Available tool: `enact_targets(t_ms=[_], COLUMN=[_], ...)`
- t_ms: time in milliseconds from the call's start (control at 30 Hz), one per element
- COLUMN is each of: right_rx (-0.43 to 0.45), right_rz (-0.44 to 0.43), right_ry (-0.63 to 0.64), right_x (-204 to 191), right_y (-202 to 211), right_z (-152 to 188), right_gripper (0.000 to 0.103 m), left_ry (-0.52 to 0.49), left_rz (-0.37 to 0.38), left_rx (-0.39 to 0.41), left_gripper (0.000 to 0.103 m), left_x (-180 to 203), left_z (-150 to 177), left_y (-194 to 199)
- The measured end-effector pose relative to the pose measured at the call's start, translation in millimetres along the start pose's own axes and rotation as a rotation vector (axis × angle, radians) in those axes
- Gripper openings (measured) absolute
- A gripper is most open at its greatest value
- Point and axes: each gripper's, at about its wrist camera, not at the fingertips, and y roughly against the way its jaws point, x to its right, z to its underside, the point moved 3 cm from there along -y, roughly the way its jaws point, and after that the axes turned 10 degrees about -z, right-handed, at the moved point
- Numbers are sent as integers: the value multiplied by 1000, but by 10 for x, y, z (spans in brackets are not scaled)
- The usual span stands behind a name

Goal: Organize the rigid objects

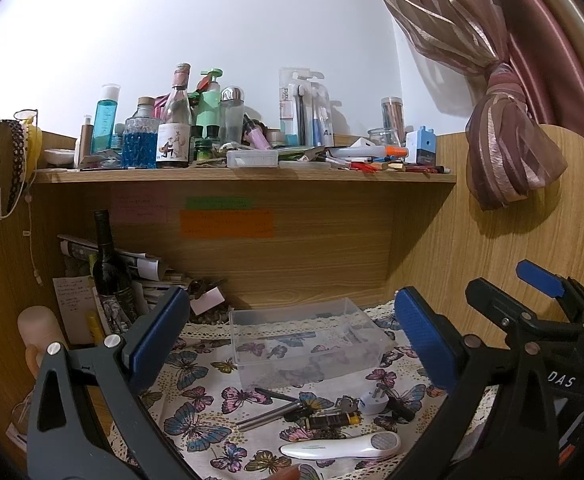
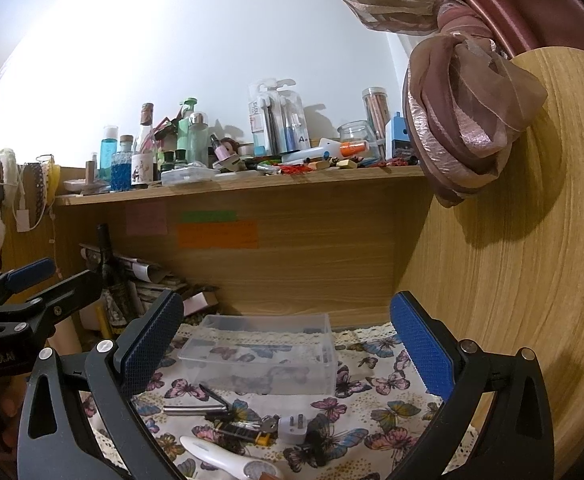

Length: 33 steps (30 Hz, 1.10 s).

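Note:
A clear plastic box (image 1: 308, 342) (image 2: 262, 354) sits empty on the butterfly-print cloth (image 1: 196, 412) near the back wall. In front of it lie loose small items: a metal pen (image 1: 266, 416) (image 2: 192, 409), a white plug adapter (image 1: 372, 400) (image 2: 294, 426), keys with a dark lighter (image 1: 332, 420) (image 2: 244, 432), and a white handheld device (image 1: 340, 446) (image 2: 228, 460). My left gripper (image 1: 292, 336) is open and empty above the cloth. My right gripper (image 2: 288, 344) is open and empty too. Each gripper shows at the edge of the other's view.
A dark wine bottle (image 1: 110, 264) and stacked papers (image 1: 148, 268) stand at the back left. A crowded shelf (image 1: 244, 176) of bottles and stationery hangs above. A wooden side panel (image 2: 532, 240) and a tied curtain (image 1: 508, 144) close the right.

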Motion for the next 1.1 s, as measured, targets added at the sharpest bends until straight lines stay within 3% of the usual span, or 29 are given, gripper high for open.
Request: enact_targets(t_ms=[667, 800, 1100], right_rx=[-22, -61, -284], right_rz=[4, 19, 22], right_ry=[8, 14, -37], right_x=[-12, 22, 184], right_y=[-55, -140, -532], right_z=[40, 145, 647], right_gripper=[103, 103, 103], left_ry=[13, 16, 12], left_rz=[25, 25, -28], left_rx=[-14, -95, -315], left_gripper=[103, 103, 103], left_x=[-35, -120, -371], left_z=[42, 193, 783], left_y=[-70, -253, -752])
